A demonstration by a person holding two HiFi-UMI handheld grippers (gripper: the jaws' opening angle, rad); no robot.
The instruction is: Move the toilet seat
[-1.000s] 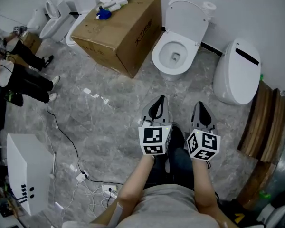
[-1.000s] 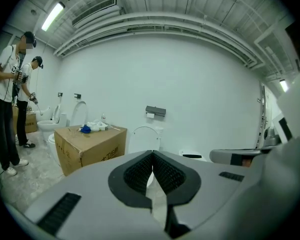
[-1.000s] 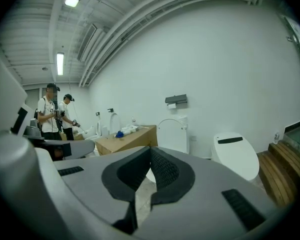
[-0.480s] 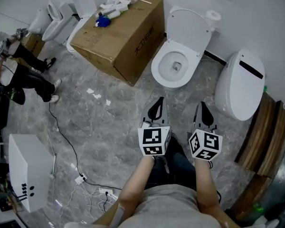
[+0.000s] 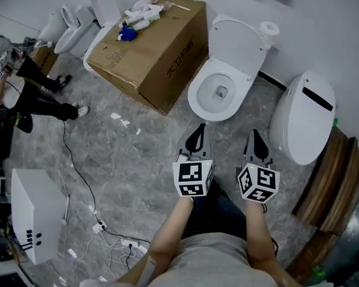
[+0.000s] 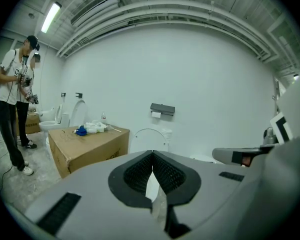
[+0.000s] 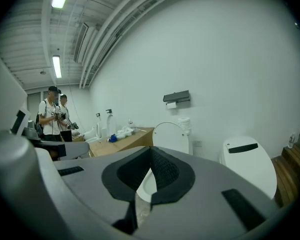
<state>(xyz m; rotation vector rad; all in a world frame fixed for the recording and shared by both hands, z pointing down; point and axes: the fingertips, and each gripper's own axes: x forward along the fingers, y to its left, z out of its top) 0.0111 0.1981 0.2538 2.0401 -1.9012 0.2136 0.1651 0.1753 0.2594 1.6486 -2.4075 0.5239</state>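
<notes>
Since the toilet seat (image 5: pixel 197 98) looks stiff, smooth and hinged, I would take its front edge; left hand-held gripper (image 5: pixel 198 130) and right hand-held gripper (image 5: pixel 252 135) are both closed, empty.

Floor (image 5: pixel 137 154): grey marbled stone, on which everything is carried.
Open toilet (image 5: pixel 218 94): white, set at the floor's far edge by the wall; its lid (image 5: pixel 240 40) is raised upright.
Closed toilet (image 5: pixel 302 121): white, set toward the far right edge, near the open one but apart from it.
Cardboard box (image 5: pixel 161 52): placed just left of the open toilet; white items and a blue item (image 5: pixel 128 33) are laid on top.
Left tongs (image 5: pixel 198 130): held over the floor short of the open toilet, jaws together, nothing gripped.
Right tongs (image 5: pixel 252 135): held alongside, jaws together, nothing gripped.
Cables (image 5: pixel 78 172): strewn toward the near left corner.
</notes>
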